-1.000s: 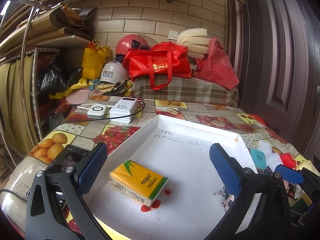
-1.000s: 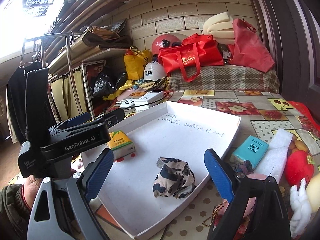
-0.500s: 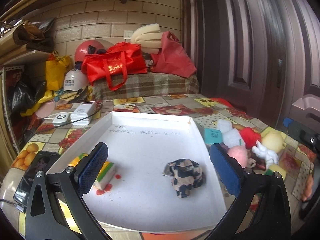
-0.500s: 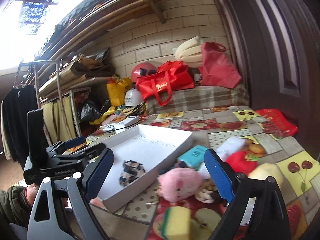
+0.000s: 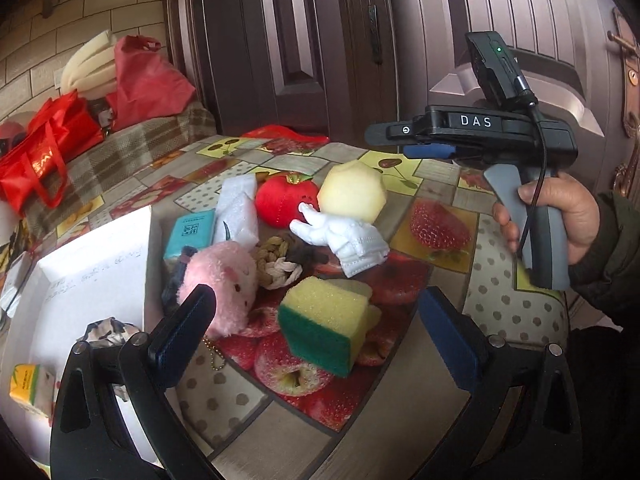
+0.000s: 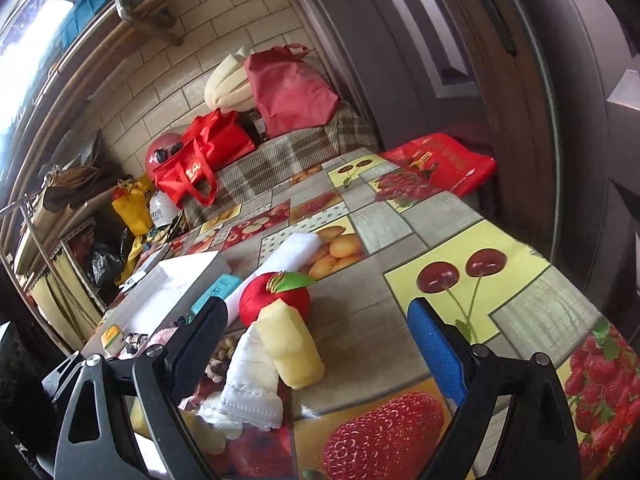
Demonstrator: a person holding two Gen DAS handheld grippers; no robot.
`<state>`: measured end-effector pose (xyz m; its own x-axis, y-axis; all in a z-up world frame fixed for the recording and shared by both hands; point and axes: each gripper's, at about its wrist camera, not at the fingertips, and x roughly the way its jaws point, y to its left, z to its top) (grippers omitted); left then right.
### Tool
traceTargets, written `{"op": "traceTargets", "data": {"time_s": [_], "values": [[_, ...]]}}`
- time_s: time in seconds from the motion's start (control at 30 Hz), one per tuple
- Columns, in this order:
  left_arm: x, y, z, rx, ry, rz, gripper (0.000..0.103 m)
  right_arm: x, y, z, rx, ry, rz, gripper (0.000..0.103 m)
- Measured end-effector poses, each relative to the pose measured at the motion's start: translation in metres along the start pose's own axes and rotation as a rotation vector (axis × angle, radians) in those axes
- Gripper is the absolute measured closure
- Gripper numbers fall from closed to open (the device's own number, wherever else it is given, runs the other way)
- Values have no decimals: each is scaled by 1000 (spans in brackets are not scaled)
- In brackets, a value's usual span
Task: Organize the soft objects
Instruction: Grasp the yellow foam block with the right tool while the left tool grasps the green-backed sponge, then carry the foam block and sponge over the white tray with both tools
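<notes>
the white tray (image 5: 92, 256) lies at far left, cloth and tissue pack already in it. just right of its wall, the soft pile is clustered; the sponge (image 5: 326, 324) sits nearest between the released left gripper (image 5: 316, 320). it is best squeezed across its flat sides. the right gripper (image 6: 316, 340) is spread, empty, over bare table (image 6: 440, 216); room is open toward the right edge.

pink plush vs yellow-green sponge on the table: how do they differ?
The pink plush is rounded and furry, with a bead chain at its base; the yellow-green sponge is a flat-faced block in two colour layers. The plush lies nearer the white tray; the sponge lies farther from it. Both rest on the tablecloth outside the tray.
</notes>
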<state>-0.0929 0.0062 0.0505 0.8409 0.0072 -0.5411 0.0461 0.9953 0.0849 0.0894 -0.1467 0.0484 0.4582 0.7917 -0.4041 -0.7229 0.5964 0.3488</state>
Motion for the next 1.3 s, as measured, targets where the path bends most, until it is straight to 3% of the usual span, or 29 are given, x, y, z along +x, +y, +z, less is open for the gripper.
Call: {"op": "traceTargets", "data": {"time_s": [0.2, 0.27, 0.3, 0.33, 0.37, 0.4, 0.43, 0.5, 0.63, 0.77, 0.97, 1.3], "values": [[22, 20, 1, -118, 88, -60, 1, 35, 14, -2, -56, 110, 26, 13], [28, 22, -1, -133, 117, -81, 1, 47, 17, -5, -74, 169, 34, 27], [31, 21, -1, -132, 130, -88, 1, 52, 19, -6, -80, 199, 49, 49], [33, 20, -1, -126, 144, -96, 7, 54, 17, -8, -80, 221, 63, 69], [36, 18, -2, -117, 158, -103, 15, 55, 15, -8, -74, 231, 67, 73], [38, 15, -2, -108, 173, -106, 47, 53, 13, -9, -66, 226, 66, 74], [41, 14, -2, -104, 188, -116, 66, 49, 11, -8, -56, 209, 69, 76], [37, 15, -2, -107, 168, -124, 66, 38, 9, -5, -42, 151, 64, 77], [13, 19, -2, -114, 46, -101, 66, 2, 13, -2, -59, -26, 63, 77], [-13, 23, -4, -132, -82, -14, 66, -26, 32, -4, -123, -166, 68, 77], [-34, 43, -9, -177, -168, 151, 66, -30, 50, -9, -141, -196, 102, 77], [-48, 66, -22, -204, -207, 226, 66, -19, 63, -13, -163, -170, 133, 77]]}}
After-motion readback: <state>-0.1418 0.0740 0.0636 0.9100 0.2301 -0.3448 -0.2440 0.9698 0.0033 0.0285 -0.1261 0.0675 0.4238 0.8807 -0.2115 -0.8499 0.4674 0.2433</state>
